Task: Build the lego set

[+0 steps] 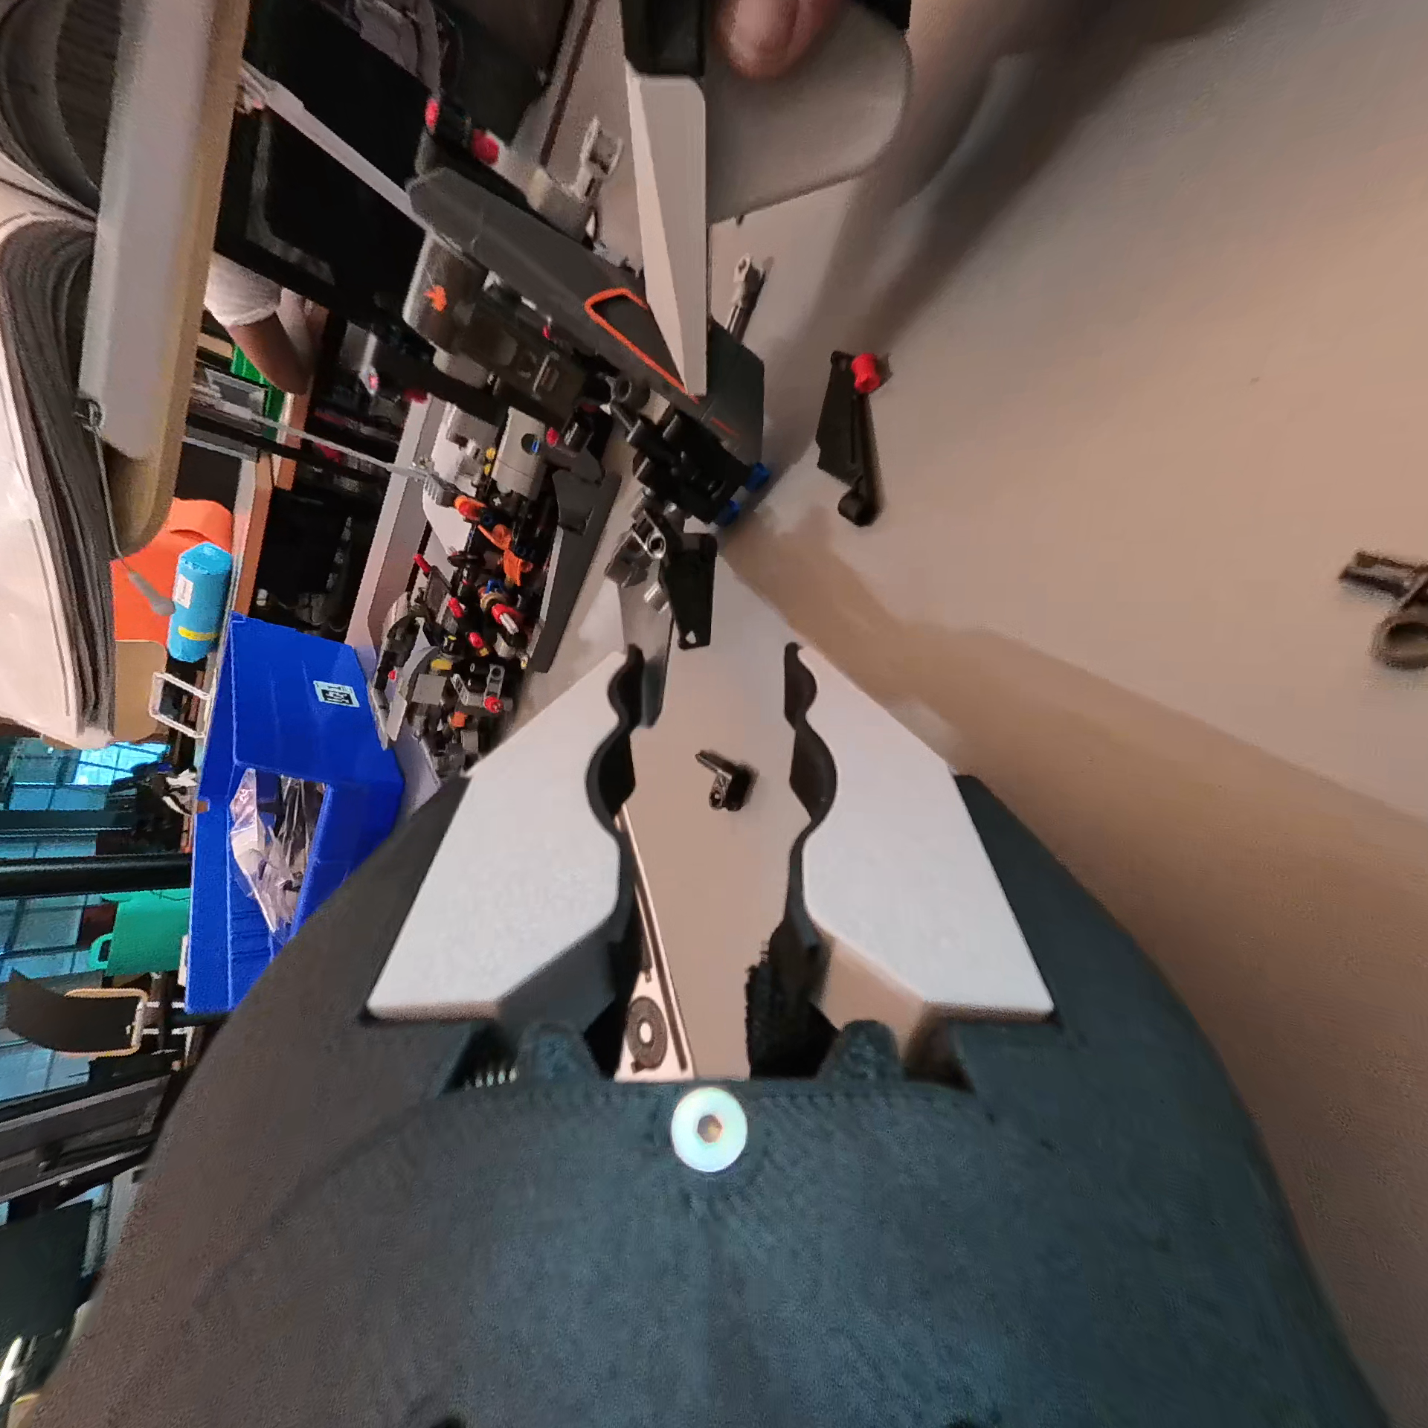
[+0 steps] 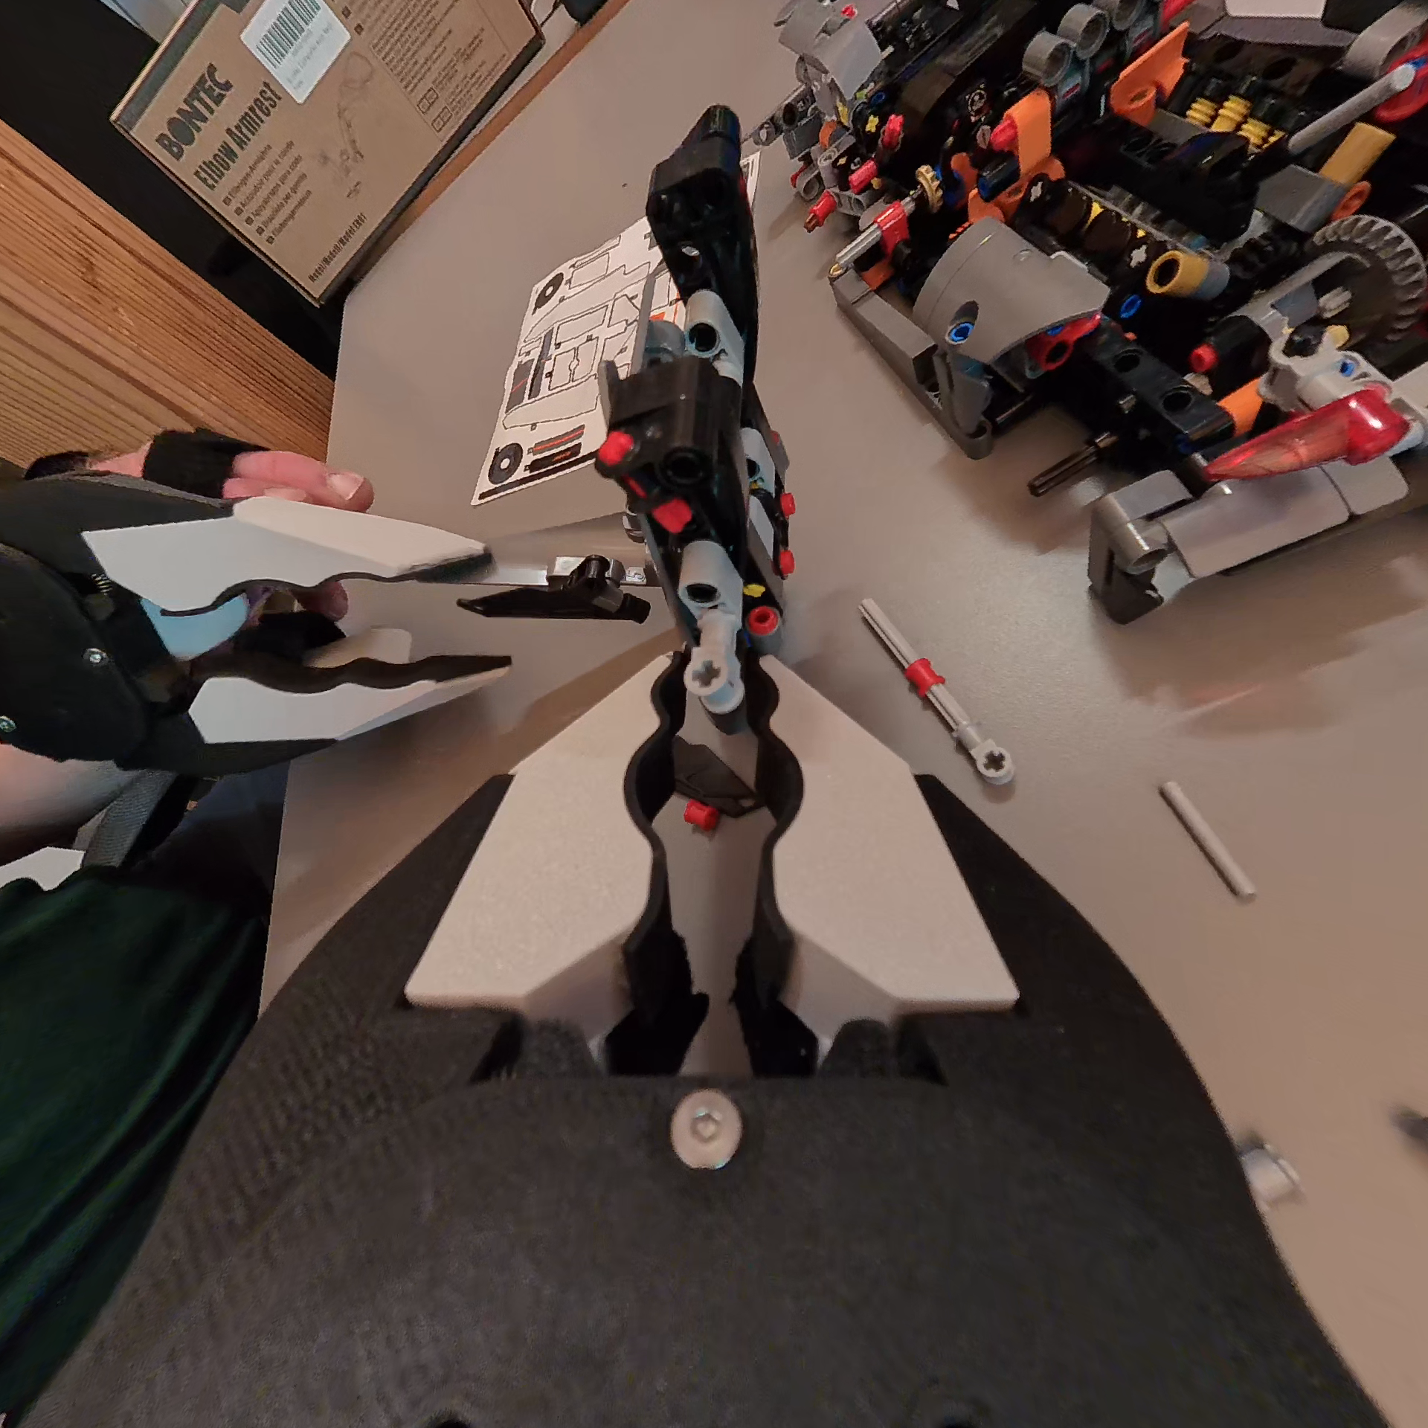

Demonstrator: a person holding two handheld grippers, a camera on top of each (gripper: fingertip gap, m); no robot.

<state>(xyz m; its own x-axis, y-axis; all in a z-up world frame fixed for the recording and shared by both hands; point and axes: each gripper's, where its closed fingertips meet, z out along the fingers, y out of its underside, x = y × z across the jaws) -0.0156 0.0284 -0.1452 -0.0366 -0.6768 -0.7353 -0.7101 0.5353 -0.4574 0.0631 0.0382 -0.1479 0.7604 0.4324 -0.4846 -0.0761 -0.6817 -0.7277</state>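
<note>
My right gripper (image 2: pixel 715 674) is shut on a black Lego sub-assembly (image 2: pixel 699 433) with red pins and light grey connectors, and holds it upright above the table. The sub-assembly also shows in the left wrist view (image 1: pixel 688 440), under a white finger (image 1: pixel 671 232) of the right gripper. My left gripper (image 1: pixel 715 672) is open, with its tips just short of a black panel piece (image 1: pixel 691 587) at the sub-assembly's near end. From the right wrist view the left gripper (image 2: pixel 498 610) comes in from the left, jaws apart, the black piece (image 2: pixel 556 601) just beyond them.
The large Lego car model (image 2: pixel 1120 232) stands at the back right. A sticker sheet (image 2: pixel 572 363) lies behind the sub-assembly. Loose parts lie about: a grey axle with a red bush (image 2: pixel 935 688), a grey rod (image 2: pixel 1205 838), a black piece with a red pin (image 1: pixel 850 440), a small black piece (image 1: pixel 726 780). A cardboard box (image 2: pixel 309 124) and a blue bin (image 1: pixel 286 788) stand off the table. Some 9 centimetres of space lies between my two pairs of fingers. My left gripper's tips are some 6 centimetres from the small black piece (image 1: pixel 726 780).
</note>
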